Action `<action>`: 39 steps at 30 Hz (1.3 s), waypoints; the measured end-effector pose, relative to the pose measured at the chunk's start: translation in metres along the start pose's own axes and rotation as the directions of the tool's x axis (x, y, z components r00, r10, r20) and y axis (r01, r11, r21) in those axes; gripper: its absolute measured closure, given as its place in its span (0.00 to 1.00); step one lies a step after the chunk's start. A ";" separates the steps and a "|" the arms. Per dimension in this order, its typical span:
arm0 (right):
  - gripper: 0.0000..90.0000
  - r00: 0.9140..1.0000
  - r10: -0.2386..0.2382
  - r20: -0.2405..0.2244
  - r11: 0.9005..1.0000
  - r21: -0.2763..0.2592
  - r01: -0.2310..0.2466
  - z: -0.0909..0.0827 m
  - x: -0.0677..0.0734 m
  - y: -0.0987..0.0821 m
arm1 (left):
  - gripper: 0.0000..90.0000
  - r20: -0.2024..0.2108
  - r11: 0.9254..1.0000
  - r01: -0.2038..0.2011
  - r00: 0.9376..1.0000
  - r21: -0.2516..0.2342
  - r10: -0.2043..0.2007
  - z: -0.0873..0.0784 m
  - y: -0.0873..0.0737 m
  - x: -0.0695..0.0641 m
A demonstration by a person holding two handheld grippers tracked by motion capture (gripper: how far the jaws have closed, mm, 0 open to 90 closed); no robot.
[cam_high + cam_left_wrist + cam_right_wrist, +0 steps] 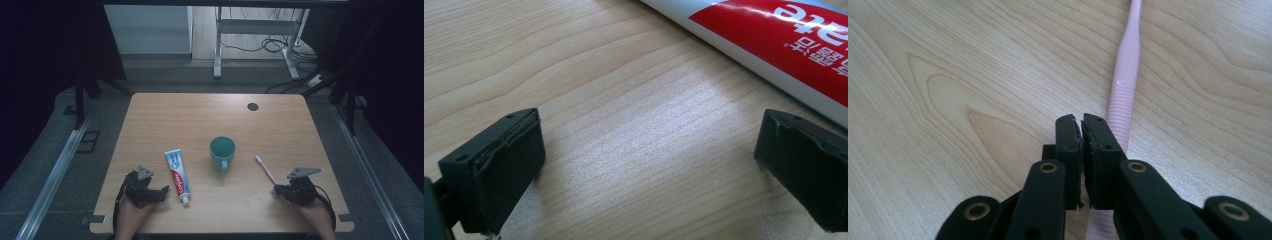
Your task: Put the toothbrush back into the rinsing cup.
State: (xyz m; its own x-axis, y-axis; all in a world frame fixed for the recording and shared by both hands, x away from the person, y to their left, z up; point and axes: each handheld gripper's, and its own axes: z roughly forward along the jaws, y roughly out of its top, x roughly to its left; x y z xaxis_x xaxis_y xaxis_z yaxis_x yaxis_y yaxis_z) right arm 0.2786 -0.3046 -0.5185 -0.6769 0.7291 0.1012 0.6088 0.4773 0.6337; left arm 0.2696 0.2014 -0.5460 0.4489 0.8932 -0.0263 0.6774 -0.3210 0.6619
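Note:
A white and red toothpaste tube (177,175) lies on the wooden table (165,115), cap toward the near edge. Just left of its cap end my left gripper (162,192) rests open; in the left gripper view its jaws stand wide apart (649,165) over bare wood, with the tube (774,40) beyond the right jaw. A teal cup (222,152) stands upright mid-table, handle toward me. A pink toothbrush (265,169) lies right of the cup. My right gripper (276,190) sits at its handle end, shut (1081,125) with nothing between the jaws; the toothbrush handle (1128,65) runs under the right jaw.
A small dark round mark (253,106) sits near the table's far edge. Beyond the table stand a white desk frame (218,45) and loose cables (272,45) on the floor. Metal rails run along both sides of the table.

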 end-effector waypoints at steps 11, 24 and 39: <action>0.77 0.999 0.012 0.044 0.999 0.032 -0.013 -0.017 -0.007 -0.002 | 0.00 -0.001 1.000 0.000 1.000 0.000 0.000 0.000 0.000 0.000; 0.71 0.999 0.015 0.046 0.993 0.119 -0.020 -0.011 -0.009 0.010 | 0.00 -0.001 1.000 0.003 1.000 0.000 -0.003 0.000 0.000 0.000; 0.70 0.998 0.005 0.057 0.969 0.248 -0.019 0.003 -0.012 0.034 | 0.00 -0.001 1.000 0.007 1.000 -0.001 -0.007 0.000 0.000 -0.001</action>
State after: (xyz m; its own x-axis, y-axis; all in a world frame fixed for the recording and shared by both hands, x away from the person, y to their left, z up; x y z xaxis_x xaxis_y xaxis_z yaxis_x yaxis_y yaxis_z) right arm 0.3087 -0.2952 -0.5001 -0.6493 0.7581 0.0608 0.7050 0.5700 0.4220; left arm 0.2693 0.2009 -0.5461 0.4438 0.8956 -0.0303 0.6798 -0.3145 0.6625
